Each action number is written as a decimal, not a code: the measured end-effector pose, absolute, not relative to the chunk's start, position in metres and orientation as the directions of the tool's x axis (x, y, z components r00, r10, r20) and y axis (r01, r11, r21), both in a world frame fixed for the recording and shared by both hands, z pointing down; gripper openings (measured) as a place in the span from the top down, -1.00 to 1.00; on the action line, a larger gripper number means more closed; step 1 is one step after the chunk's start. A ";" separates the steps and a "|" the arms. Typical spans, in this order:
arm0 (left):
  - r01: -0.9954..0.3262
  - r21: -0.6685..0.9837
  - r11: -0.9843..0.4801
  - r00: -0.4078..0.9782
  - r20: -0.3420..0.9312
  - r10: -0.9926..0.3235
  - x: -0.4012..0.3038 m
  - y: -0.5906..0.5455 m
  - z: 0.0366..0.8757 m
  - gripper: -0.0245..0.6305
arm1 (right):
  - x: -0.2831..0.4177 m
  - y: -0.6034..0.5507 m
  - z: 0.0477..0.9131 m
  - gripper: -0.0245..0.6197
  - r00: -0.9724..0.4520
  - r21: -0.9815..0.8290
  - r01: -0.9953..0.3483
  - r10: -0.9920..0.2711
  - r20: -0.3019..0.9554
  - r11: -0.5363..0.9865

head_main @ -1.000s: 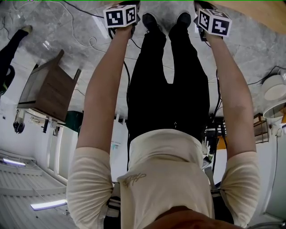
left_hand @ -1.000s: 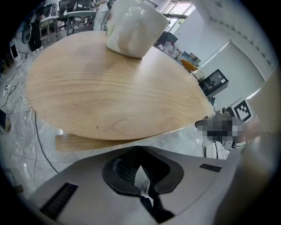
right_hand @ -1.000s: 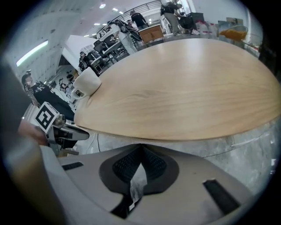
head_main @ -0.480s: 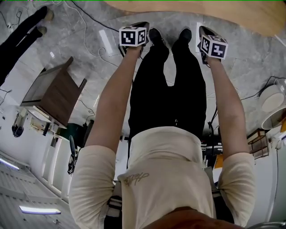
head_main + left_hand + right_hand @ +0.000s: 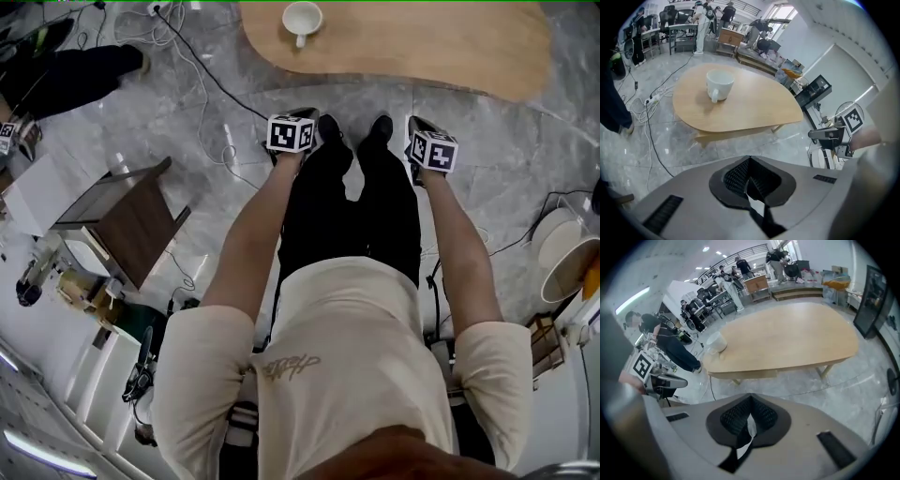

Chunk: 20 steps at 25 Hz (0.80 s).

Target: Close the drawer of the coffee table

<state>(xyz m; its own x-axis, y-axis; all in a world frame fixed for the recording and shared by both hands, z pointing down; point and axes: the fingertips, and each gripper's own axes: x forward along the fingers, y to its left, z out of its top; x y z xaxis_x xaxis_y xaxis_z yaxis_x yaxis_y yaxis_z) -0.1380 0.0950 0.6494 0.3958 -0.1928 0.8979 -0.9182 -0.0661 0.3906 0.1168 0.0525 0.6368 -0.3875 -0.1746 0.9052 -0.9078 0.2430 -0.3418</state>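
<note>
The coffee table (image 5: pixel 422 42) is a light wooden oval at the top of the head view, with a white cup (image 5: pixel 302 19) on it. In the left gripper view the table (image 5: pixel 750 105) and cup (image 5: pixel 719 84) lie ahead. A drawer box (image 5: pixel 712 136) seems to jut a little under the near edge. Its front (image 5: pixel 745 374) also shows in the right gripper view. My left gripper (image 5: pixel 294 122) and right gripper (image 5: pixel 424 136) hang beside my legs, short of the table. Both are shut and hold nothing: left (image 5: pixel 749 180), right (image 5: pixel 749 422).
A dark wooden side table (image 5: pixel 131 220) stands on the grey marble floor at left. Cables (image 5: pixel 202 75) trail over the floor towards the coffee table. Another person's legs (image 5: pixel 80 77) are at top left. White round objects (image 5: pixel 562 248) sit at right.
The view has swung forward: the coffee table and cup have come into sight, and both grippers with my feet now sit lower in the head view. Both grippers stay shut.
</note>
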 end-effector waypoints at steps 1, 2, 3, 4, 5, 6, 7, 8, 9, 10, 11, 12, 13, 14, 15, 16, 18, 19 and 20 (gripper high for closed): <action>-0.916 0.396 -0.068 0.401 0.893 -0.205 -0.137 0.098 0.637 0.91 | 0.115 0.056 0.625 0.94 -0.397 -0.352 -0.906 -0.183 0.900 0.234; -0.913 0.402 -0.068 0.407 0.886 -0.223 -0.135 0.101 0.624 0.91 | 0.113 0.060 0.613 0.94 -0.407 -0.362 -0.903 -0.189 0.894 0.232; -0.909 0.410 -0.070 0.414 0.876 -0.246 -0.133 0.101 0.610 0.91 | 0.112 0.064 0.600 0.94 -0.416 -0.370 -0.898 -0.193 0.888 0.237; -0.906 0.416 -0.082 0.422 0.866 -0.269 -0.130 0.098 0.596 0.91 | 0.111 0.065 0.589 0.94 -0.424 -0.373 -0.894 -0.199 0.884 0.246; -0.903 0.415 -0.111 0.429 0.856 -0.288 -0.127 0.094 0.581 0.91 | 0.111 0.064 0.577 0.94 -0.429 -0.373 -0.891 -0.207 0.879 0.260; -0.901 0.406 -0.152 0.434 0.850 -0.299 -0.122 0.091 0.568 0.91 | 0.112 0.064 0.566 0.94 -0.432 -0.369 -0.886 -0.213 0.876 0.280; -0.898 0.393 -0.197 0.437 0.846 -0.306 -0.117 0.089 0.554 0.91 | 0.111 0.064 0.554 0.94 -0.433 -0.360 -0.881 -0.217 0.875 0.307; -0.894 0.382 -0.236 0.442 0.841 -0.312 -0.112 0.088 0.540 0.91 | 0.110 0.065 0.541 0.94 -0.435 -0.350 -0.873 -0.220 0.873 0.340; -0.888 0.376 -0.265 0.449 0.834 -0.322 -0.107 0.087 0.526 0.91 | 0.107 0.065 0.526 0.94 -0.442 -0.343 -0.863 -0.225 0.868 0.371; -0.884 0.373 -0.283 0.456 0.824 -0.337 -0.104 0.085 0.511 0.91 | 0.103 0.063 0.511 0.94 -0.455 -0.345 -0.852 -0.234 0.859 0.393; -0.881 0.373 -0.291 0.462 0.812 -0.356 -0.102 0.083 0.496 0.91 | 0.098 0.060 0.495 0.94 -0.472 -0.353 -0.844 -0.249 0.846 0.403; -0.880 0.376 -0.291 0.466 0.800 -0.377 -0.101 0.081 0.482 0.91 | 0.092 0.056 0.479 0.94 -0.492 -0.367 -0.838 -0.268 0.828 0.404; -0.880 0.380 -0.286 0.470 0.788 -0.399 -0.101 0.080 0.468 0.91 | 0.087 0.052 0.463 0.94 -0.511 -0.382 -0.833 -0.292 0.808 0.400; -0.880 0.385 -0.278 0.472 0.775 -0.420 -0.100 0.078 0.455 0.91 | 0.084 0.046 0.447 0.94 -0.528 -0.395 -0.828 -0.317 0.787 0.398; -0.880 0.389 -0.272 0.474 0.761 -0.444 -0.100 0.074 0.442 0.91 | 0.082 0.038 0.431 0.94 -0.542 -0.403 -0.823 -0.342 0.767 0.401; -0.880 0.394 -0.266 0.475 0.743 -0.472 -0.100 0.069 0.429 0.91 | 0.082 0.030 0.416 0.94 -0.553 -0.406 -0.818 -0.366 0.748 0.407; -0.880 0.407 -0.245 0.473 0.697 -0.539 -0.103 0.057 0.402 0.91 | 0.087 0.013 0.388 0.94 -0.563 -0.407 -0.816 -0.410 0.717 0.409; -0.882 0.413 -0.227 0.464 0.677 -0.571 -0.107 0.052 0.389 0.91 | 0.091 0.008 0.375 0.94 -0.566 -0.412 -0.817 -0.429 0.704 0.403; -0.886 0.415 -0.209 0.451 0.662 -0.599 -0.111 0.048 0.375 0.91 | 0.094 0.003 0.361 0.94 -0.570 -0.418 -0.817 -0.448 0.689 0.397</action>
